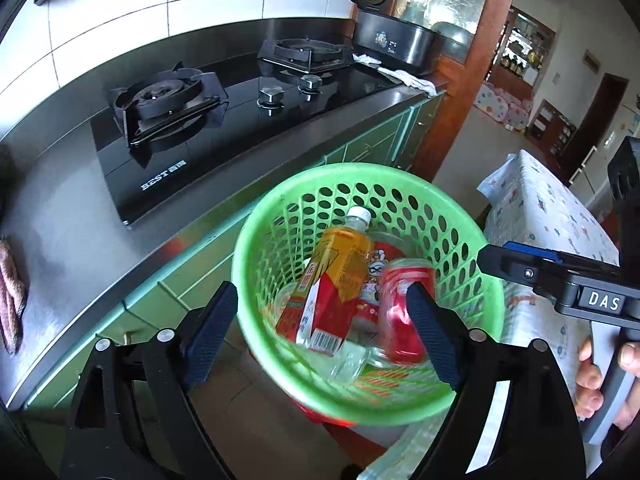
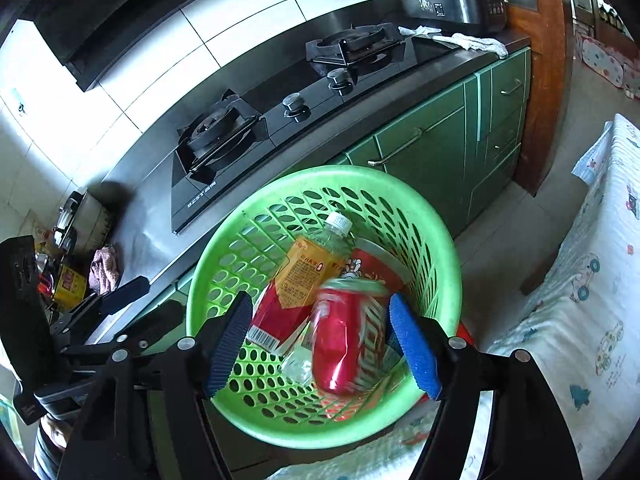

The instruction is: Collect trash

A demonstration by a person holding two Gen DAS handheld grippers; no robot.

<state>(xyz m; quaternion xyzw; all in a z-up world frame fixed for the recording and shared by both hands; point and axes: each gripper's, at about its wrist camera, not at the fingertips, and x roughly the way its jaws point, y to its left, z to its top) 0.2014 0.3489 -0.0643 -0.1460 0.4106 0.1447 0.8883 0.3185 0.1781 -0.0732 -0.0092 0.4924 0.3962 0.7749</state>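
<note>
Left tool (image 1: 322,340) released | right tool (image 2: 322,346) released | you hung both over basket (image 1: 256,236); bottle (image 1: 340,272), can (image 2: 348,340) lay inside

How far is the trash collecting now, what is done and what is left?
Done: a bottle and a red can lie in the green basket. In hand: nothing; the left hand-held gripper and right hand-held gripper are both open over the basket. Left: no more loose trash shows clearly; counter clutter is unclear.

One basket (image 2: 224,264), one bottle (image 2: 308,268), one can (image 2: 348,344).
</note>
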